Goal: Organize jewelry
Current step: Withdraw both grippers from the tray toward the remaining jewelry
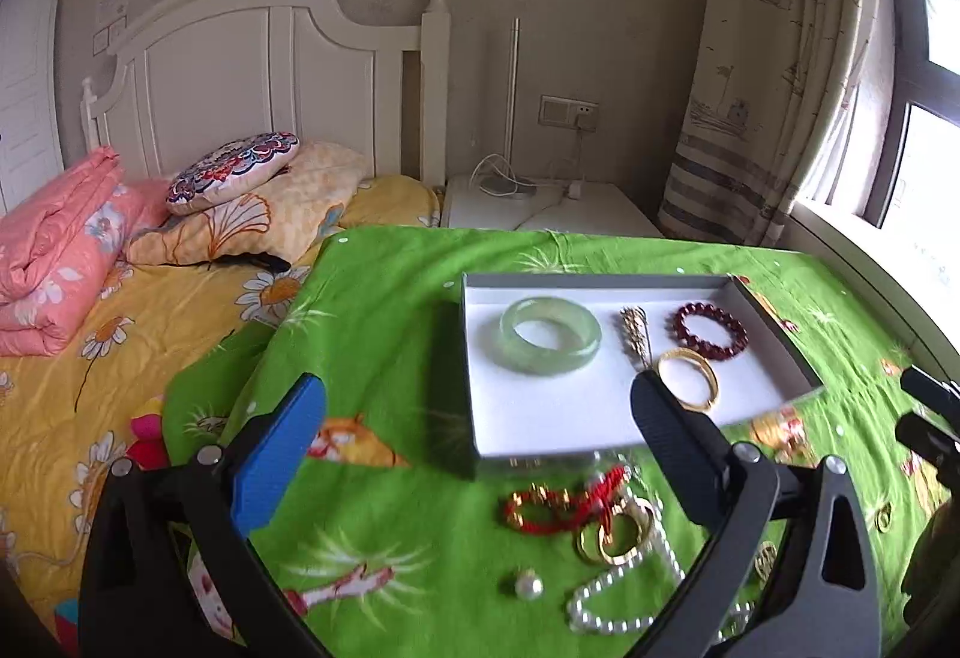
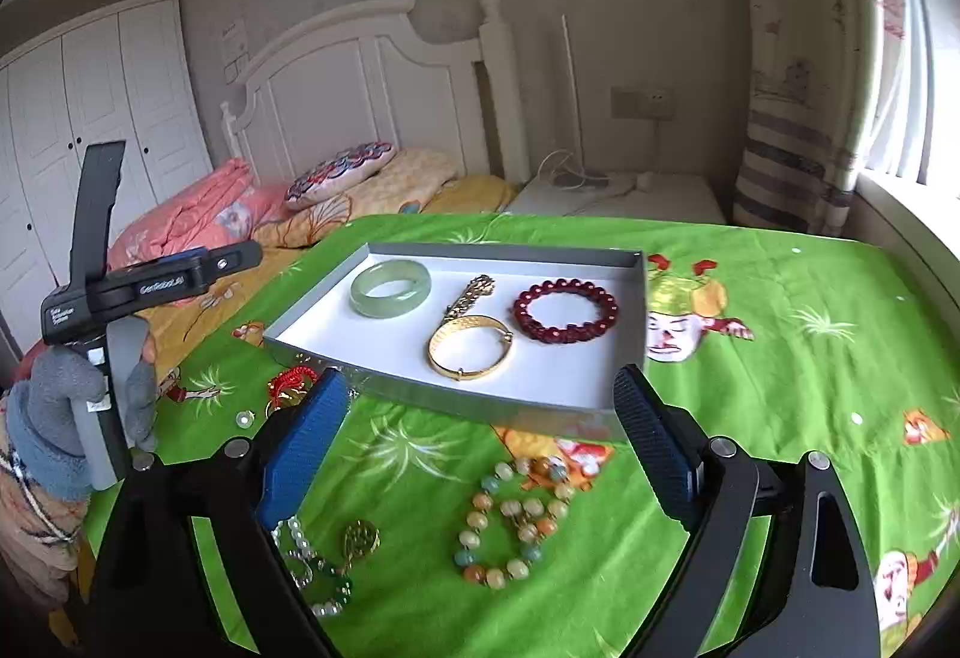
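The shallow grey tray [image 2: 372, 391] was seen on the green printed cloth [image 2: 780, 358], long axis running left to right. Inside lay a jade bangle [image 2: 390, 287], gold bangle [image 2: 470, 356] and red bead bracelet [image 2: 565, 310], flat. A gold chain piece [image 2: 471, 295] was angled away. Left gripper [image 1: 477, 409] and right gripper [image 2: 480, 400] were spread wide, empty.

Bracelets in a box on a green cloth

The grey box [image 2: 624, 406] holds a green bangle [image 2: 390, 288], a gold bangle [image 2: 471, 356], a red bead bracelet [image 2: 565, 311] and a gold chain [image 2: 471, 293]. The right gripper [image 2: 480, 412] is wide open with nothing in it. A pastel bead bracelet [image 2: 519, 523] lies near it.
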Demonstrator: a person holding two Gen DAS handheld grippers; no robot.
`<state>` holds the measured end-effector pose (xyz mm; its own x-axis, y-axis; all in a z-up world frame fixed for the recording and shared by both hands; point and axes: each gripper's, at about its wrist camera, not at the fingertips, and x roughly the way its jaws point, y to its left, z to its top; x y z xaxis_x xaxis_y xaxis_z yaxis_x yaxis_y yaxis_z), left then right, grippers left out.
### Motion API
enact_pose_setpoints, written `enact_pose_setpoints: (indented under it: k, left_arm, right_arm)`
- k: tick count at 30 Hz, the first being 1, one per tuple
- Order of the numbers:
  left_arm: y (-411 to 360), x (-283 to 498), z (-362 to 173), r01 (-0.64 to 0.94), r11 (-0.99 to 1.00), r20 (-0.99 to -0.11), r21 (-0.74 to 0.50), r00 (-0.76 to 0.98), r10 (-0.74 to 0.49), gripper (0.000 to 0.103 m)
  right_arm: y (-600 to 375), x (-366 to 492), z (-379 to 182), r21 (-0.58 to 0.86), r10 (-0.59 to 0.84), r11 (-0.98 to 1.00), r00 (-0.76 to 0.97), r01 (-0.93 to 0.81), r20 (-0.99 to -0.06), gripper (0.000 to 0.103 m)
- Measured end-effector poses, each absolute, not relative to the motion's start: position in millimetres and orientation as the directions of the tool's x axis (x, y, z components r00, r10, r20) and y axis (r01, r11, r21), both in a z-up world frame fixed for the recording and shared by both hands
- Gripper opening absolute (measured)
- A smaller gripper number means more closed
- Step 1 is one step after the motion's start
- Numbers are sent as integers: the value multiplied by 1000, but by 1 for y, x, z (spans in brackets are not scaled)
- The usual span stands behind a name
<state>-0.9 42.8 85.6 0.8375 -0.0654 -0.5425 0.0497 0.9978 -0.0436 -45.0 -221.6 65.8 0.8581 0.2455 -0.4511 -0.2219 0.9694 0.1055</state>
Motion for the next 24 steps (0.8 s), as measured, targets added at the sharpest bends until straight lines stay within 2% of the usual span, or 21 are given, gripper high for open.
enact_pose_setpoints:
  k: [4,7,10,13,16,24]
  left_arm:
    - [40,-45,65,75,995,-588,-72,803,-103,101]
    - [43,-64,41,76,989,-635,-129,759,-141,101]
    - [50,-73,20,71,978,-679,-197,710,-188,100]
    - [60,-76,16,53,964,-652,-260,727,-216,100]
    - [62,-68,8,80,951,-674,-298,688,-269,100]
    - [58,-63,9,98,948,-679,-304,676,-287,100]
  right_arm:
    - [-245,-74,54,138,128,988,885,-73,-448,86]
    - [-262,-80,40,253,157,967,860,-34,-485,86]
    - [-263,-83,27,277,160,961,837,-11,-522,87]
    - [-257,-85,28,244,146,970,842,-18,-520,87]
    - [-254,-82,24,245,161,969,824,-28,-543,87]
    - [-268,-74,17,338,201,941,812,-5,-548,83]
